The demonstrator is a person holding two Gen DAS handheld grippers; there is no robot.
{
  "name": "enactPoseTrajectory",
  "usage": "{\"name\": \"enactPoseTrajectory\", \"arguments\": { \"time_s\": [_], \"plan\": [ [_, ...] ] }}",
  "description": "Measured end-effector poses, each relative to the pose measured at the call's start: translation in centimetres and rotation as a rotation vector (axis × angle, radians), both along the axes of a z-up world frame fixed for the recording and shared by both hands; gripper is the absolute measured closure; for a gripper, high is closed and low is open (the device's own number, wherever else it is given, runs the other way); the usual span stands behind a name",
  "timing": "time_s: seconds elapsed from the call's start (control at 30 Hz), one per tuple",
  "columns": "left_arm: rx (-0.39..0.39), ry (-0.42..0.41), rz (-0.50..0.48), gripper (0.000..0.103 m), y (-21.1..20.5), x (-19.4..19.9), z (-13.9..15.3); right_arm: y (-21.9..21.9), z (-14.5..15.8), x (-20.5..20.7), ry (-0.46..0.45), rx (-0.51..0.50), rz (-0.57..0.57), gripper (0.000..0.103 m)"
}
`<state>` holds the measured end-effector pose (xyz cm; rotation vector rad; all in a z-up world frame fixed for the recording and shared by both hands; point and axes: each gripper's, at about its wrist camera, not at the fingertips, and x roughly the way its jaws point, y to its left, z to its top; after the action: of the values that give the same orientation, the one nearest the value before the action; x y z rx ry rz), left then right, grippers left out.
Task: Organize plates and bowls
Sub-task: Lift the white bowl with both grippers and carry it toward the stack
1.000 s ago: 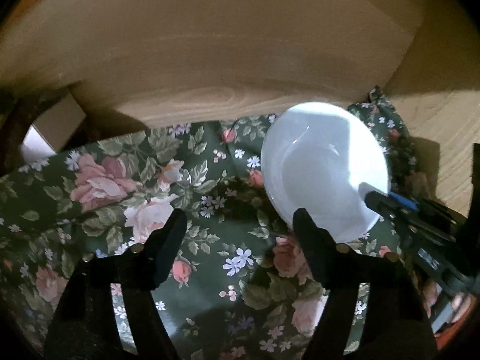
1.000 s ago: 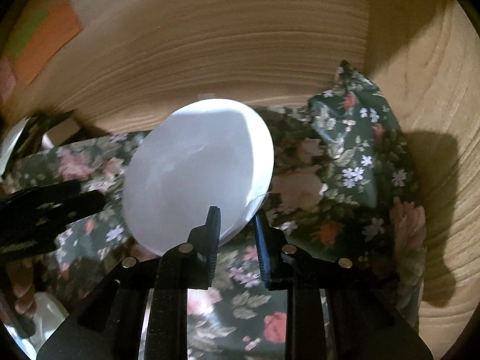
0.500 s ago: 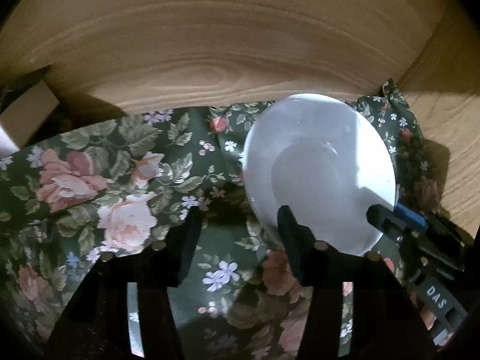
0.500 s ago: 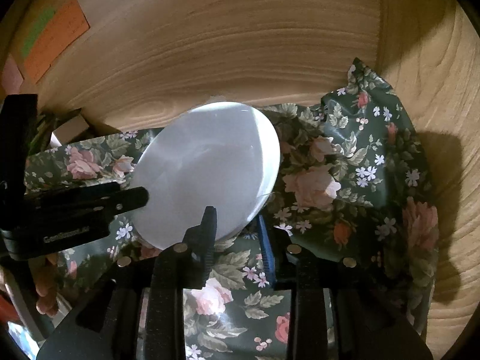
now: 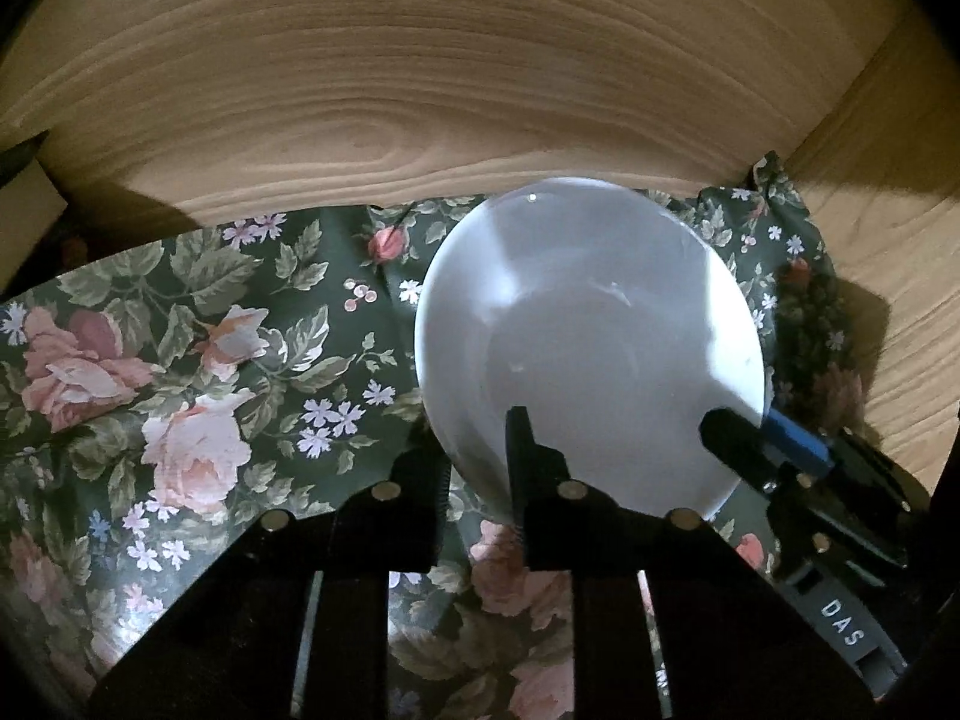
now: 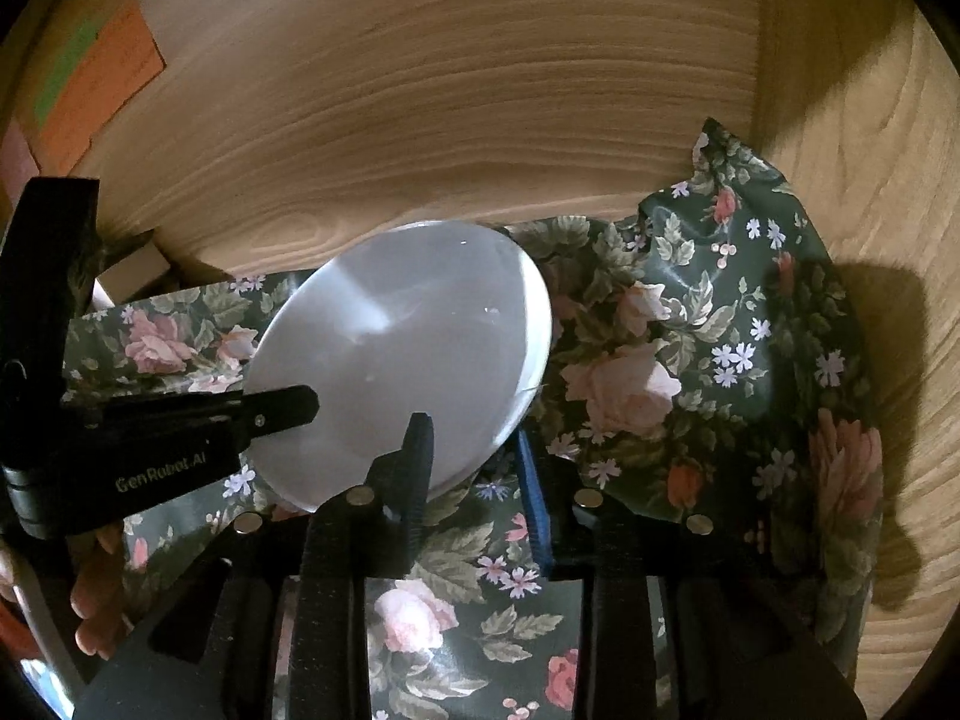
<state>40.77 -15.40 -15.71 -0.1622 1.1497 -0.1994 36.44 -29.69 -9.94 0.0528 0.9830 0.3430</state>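
A white plate point(image 5: 591, 348) is held tilted over a dark floral cloth point(image 5: 198, 360) inside a wooden cabinet. My left gripper point(image 5: 474, 456) is shut on the plate's near left rim, one finger over the face and one under it. My right gripper point(image 6: 474, 456) is shut on the plate point(image 6: 402, 360) at its near right rim. In the left wrist view the right gripper point(image 5: 756, 438) grips the plate's right edge. In the right wrist view the left gripper point(image 6: 282, 408) reaches onto the plate from the left.
The wooden back wall point(image 5: 420, 90) stands just behind the plate, and a wooden side wall point(image 6: 870, 180) is at the right. The cloth bunches up in the right corner point(image 6: 732, 198). A small box point(image 5: 24, 210) sits at far left. Orange and green notes point(image 6: 96, 84) stick on the wall.
My left gripper moved right and closed on the plate's rim. The plate sank lower and further into the cabinet, still held by my right gripper.
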Motion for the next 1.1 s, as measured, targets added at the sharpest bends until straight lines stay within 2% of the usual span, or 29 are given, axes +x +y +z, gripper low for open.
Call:
{"name": "enactPoseTrajectory", "arguments": {
  "time_s": [0.33, 0.63, 0.8, 0.9, 1.1],
  "plan": [
    [0.003, 0.027, 0.020, 0.086, 1.4, -3.2, 1.0, 1.3, 0.9, -2.4, 0.019, 0.024, 0.022, 0.081],
    [0.008, 0.077, -0.007, 0.085, 3.6, -6.7, 1.2, 3.8, 0.5, -5.6, 0.048, 0.026, 0.080, 0.081],
    [0.055, 0.065, -0.055, 0.085, 5.2, -9.2, 1.5, 5.0, 0.1, -7.3, 0.063, 0.018, 0.125, 0.080],
    [0.055, 0.075, -0.071, 0.085, 5.9, -10.1, 1.5, 5.4, -0.2, -7.9, 0.072, 0.024, 0.146, 0.079],
    [0.063, 0.058, -0.076, 0.082, 6.2, -10.2, 1.4, 5.1, -0.2, -7.2, 0.053, 0.044, 0.107, 0.079]
  ]
}}
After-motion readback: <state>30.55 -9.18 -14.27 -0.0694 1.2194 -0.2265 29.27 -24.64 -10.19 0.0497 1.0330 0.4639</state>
